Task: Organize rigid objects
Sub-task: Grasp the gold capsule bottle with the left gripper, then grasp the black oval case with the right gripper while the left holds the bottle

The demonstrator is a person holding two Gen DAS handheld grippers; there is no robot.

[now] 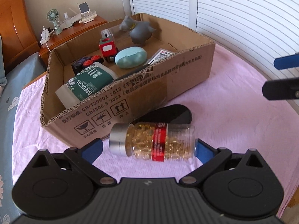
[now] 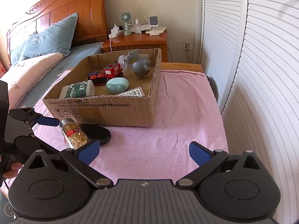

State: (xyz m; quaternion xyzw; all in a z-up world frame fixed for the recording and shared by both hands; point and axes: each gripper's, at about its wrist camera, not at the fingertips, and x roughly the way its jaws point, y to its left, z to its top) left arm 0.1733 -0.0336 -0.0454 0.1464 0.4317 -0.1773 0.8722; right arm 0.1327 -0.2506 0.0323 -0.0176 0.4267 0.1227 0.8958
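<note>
Left gripper [image 1: 148, 146] is pinching the capsule bottle [image 1: 155, 141] lengthwise, carrying it toward the cardboard box [image 1: 149, 93]; right gripper [image 2: 143, 152] is hanging wide, empty; next, lifting over the rim

Your left tool [image 1: 148, 147] camera looks ahead, close on the cardboard box [image 1: 142, 97]. Your right tool [image 2: 143, 152] camera sits farther back, facing the bed's headboard [image 2: 56, 16]. Both share the box and nightstand [image 2: 138, 41].

**Around the edges of the room**

A pink cloth [image 2: 168, 115] covers the desk. Beyond it a wooden nightstand [image 2: 138, 42] carries a small green fan [image 2: 125, 20] and a white charger. The bed's blue pillow [image 2: 46, 39] leans against the carved headboard [image 2: 61, 9]; white louvred doors [image 2: 261, 65] stand to the right
</note>
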